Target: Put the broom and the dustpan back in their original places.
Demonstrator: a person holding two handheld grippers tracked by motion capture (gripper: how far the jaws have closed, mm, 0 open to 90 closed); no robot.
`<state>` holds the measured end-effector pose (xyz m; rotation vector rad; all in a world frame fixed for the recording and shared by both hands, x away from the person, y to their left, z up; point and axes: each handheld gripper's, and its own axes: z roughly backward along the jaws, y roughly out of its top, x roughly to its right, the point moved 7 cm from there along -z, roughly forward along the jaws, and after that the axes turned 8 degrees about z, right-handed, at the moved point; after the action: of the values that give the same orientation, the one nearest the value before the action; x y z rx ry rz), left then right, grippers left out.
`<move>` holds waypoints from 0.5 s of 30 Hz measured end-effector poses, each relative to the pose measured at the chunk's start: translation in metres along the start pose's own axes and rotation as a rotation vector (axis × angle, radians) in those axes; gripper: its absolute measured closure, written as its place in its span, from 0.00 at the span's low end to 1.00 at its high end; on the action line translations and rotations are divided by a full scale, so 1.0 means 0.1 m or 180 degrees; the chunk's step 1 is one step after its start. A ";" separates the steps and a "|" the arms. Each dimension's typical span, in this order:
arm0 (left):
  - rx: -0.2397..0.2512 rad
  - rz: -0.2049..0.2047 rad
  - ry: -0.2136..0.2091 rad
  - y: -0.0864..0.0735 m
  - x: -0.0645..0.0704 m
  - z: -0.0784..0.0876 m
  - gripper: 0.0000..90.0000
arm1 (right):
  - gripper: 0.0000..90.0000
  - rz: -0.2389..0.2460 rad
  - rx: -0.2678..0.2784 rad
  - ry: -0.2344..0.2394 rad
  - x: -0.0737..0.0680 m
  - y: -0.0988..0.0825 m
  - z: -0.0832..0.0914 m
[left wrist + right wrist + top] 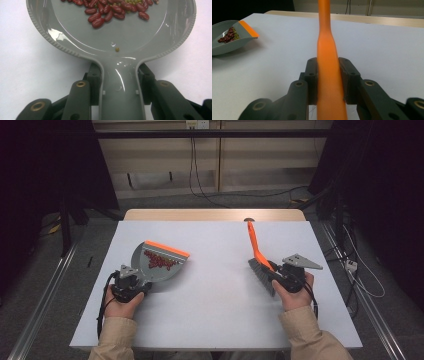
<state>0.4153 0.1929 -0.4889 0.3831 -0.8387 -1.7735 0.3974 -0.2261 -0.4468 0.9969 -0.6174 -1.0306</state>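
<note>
The left gripper (131, 285) sits at the near left of the counter (215, 310). Its fingers (95, 80) clamp the grey handle of the dustpan (120, 47) from both sides, with the pads pressed flat against the handle. The pan extends directly ahead of the fingers and rests on the counter. Its orange front lip (167, 248) lies at the end farthest from the fingers.

A pile of red beans (110, 11) lies in the bowl of the pan, ahead of the left fingers. Several small green beans (130, 2) are mixed into the far side of the pile. One single green bean (117, 49) lies apart from the pile, close to the point where the bowl narrows into the handle, just ahead of the fingertips.

The right gripper (289, 276) sits at the near right of the counter. Its fingers (312, 80) are closed narrowly on the orange handle of the brush (328, 75), one pad on each side. The handle runs straight ahead from between the fingers toward the far edge of the counter. The grey bristle head (262, 276) lies just beside the right gripper, on its inner side, touching the counter.

The dustpan and the brush are well apart, with bare counter between them.
</note>
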 end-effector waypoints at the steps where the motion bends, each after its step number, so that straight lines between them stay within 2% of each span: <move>1: -0.0020 -0.0014 0.0014 0.00 -0.01 0.00 0.71 | 0.79 0.0004 0.0002 -0.0003 0.00 0.00 0.00; 15: -0.0040 0.0150 0.0142 0.00 -0.10 -0.03 0.71 | 0.79 0.0018 0.0011 0.0007 -0.02 0.00 0.00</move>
<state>0.4203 0.2007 -0.4927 0.3902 -0.7984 -1.7198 0.3970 -0.2244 -0.4469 0.9987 -0.6201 -1.0237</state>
